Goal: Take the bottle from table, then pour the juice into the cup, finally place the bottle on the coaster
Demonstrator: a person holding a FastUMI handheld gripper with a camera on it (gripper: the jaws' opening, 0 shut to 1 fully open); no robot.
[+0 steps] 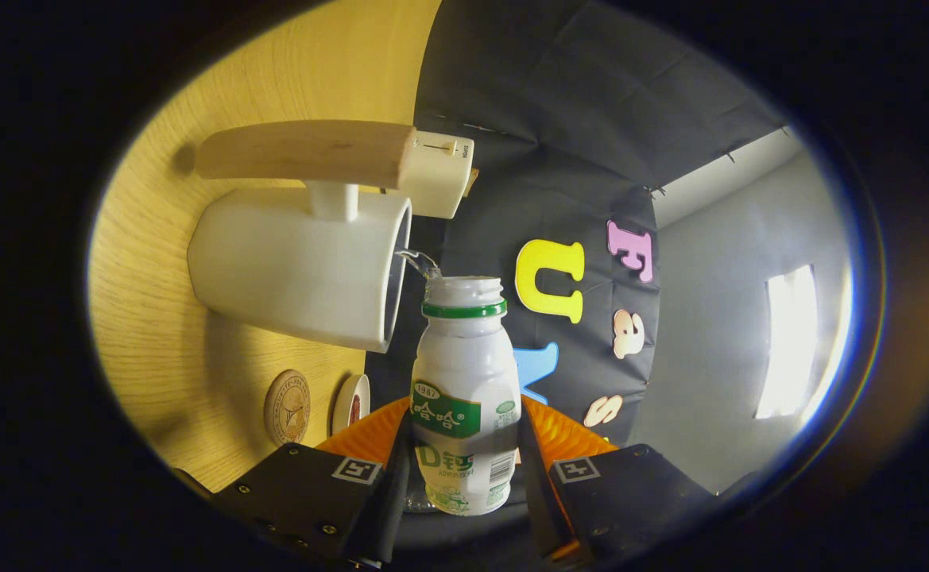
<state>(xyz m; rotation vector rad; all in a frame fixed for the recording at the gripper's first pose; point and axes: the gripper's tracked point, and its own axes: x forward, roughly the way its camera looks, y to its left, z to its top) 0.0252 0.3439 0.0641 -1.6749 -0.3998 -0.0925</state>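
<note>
Two fingers clamp the small plastic bottle at its lower body, one on each side. Tipped over with the whole view, its long axis runs straight ahead from the fingers, open mouth aimed at the rim of the white cup, liquid trickling across. It looks light, thin-walled and smooth, so a mid-body grip suits it. A round coaster lies on the wooden surface nearby.

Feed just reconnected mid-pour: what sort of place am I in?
Likely a staged booth: black cloth wall, light wood-grain table, white cup, round wooden coaster. The gripper is shut on the white plastic bottle.
</note>
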